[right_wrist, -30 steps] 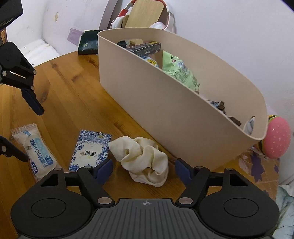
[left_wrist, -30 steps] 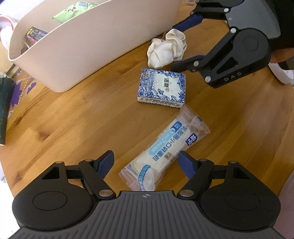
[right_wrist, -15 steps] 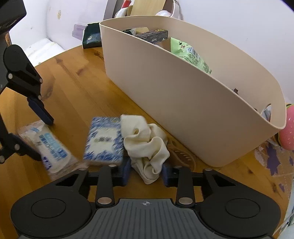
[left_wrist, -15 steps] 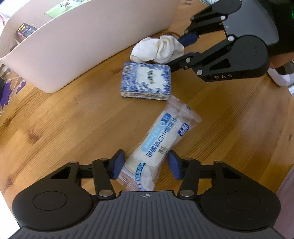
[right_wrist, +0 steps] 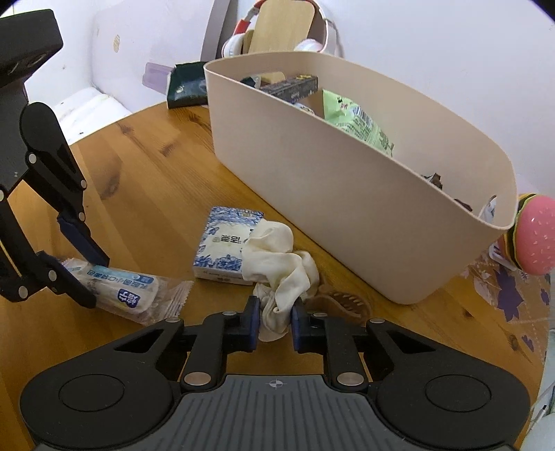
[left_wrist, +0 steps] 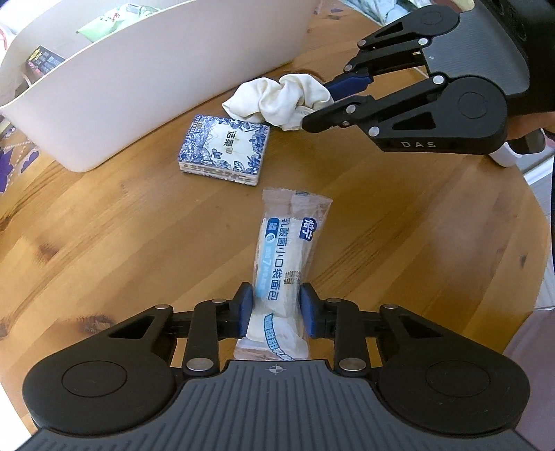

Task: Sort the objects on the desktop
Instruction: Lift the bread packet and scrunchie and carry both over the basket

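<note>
My left gripper (left_wrist: 276, 309) is shut on a clear-wrapped bread packet (left_wrist: 282, 256) with blue print, its far end on the wooden table; it also shows in the right wrist view (right_wrist: 131, 297). My right gripper (right_wrist: 275, 322) is shut on a cream scrunchie (right_wrist: 282, 269), seen in the left wrist view too (left_wrist: 281, 99). A blue-and-white tissue pack (left_wrist: 225, 149) lies flat between them, touching the scrunchie (right_wrist: 225, 243). The beige bin (right_wrist: 347, 194) stands behind, holding snacks.
A pink burger-shaped toy (right_wrist: 532, 239) sits right of the bin. A dark green pack (right_wrist: 185, 86) and a white-and-red item with a wooden lid (right_wrist: 277, 31) stand behind it. The round table's edge (left_wrist: 541, 243) curves close on the right.
Both grippers moved forward and closed: the left onto the bread packet, the right onto the scrunchie. The packet turned to lie along the left fingers.
</note>
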The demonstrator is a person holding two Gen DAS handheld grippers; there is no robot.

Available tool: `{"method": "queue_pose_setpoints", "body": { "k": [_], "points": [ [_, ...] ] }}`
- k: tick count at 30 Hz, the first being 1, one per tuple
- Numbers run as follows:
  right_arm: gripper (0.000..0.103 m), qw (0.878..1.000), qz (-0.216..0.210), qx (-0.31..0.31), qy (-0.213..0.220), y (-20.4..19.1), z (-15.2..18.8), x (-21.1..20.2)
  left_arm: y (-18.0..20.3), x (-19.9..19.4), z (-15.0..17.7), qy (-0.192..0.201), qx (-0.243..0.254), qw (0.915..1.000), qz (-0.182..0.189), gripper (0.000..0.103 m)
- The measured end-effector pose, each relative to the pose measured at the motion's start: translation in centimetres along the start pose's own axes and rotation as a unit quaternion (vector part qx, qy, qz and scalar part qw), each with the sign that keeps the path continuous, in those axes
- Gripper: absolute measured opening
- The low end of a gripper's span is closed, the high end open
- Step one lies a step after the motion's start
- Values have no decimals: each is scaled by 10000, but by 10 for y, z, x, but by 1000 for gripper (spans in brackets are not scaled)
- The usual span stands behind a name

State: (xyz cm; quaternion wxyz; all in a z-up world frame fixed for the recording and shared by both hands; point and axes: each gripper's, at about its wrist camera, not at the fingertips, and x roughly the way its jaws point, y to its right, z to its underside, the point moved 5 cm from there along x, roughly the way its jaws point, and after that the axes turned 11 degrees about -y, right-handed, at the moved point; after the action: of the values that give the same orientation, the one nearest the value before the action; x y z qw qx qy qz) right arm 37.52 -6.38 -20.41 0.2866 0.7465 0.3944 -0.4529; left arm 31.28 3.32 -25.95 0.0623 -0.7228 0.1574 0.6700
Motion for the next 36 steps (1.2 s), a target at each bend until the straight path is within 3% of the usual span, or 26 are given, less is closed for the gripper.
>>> {"method": "queue_pose_setpoints", "body": {
  "k": [9, 23, 30, 36],
  "points": [
    [14, 9997, -16, 61, 244, -4, 2, -23, -11, -18, 7, 212, -342, 9989, 233, 29],
    [13, 9984, -127, 95, 539, -10, -9, -51, 3, -31, 22, 457, -713, 9950, 533, 29],
    [13, 9971, -126, 99, 744, -8, -15, -72, -5, -59, 24, 824, -1051, 9877, 812, 29],
    [13, 9946, -21, 152, 1024, 3, -28, -94, -18, -87, 13, 1256, -1208, 9811, 842, 29]
  ]
}}
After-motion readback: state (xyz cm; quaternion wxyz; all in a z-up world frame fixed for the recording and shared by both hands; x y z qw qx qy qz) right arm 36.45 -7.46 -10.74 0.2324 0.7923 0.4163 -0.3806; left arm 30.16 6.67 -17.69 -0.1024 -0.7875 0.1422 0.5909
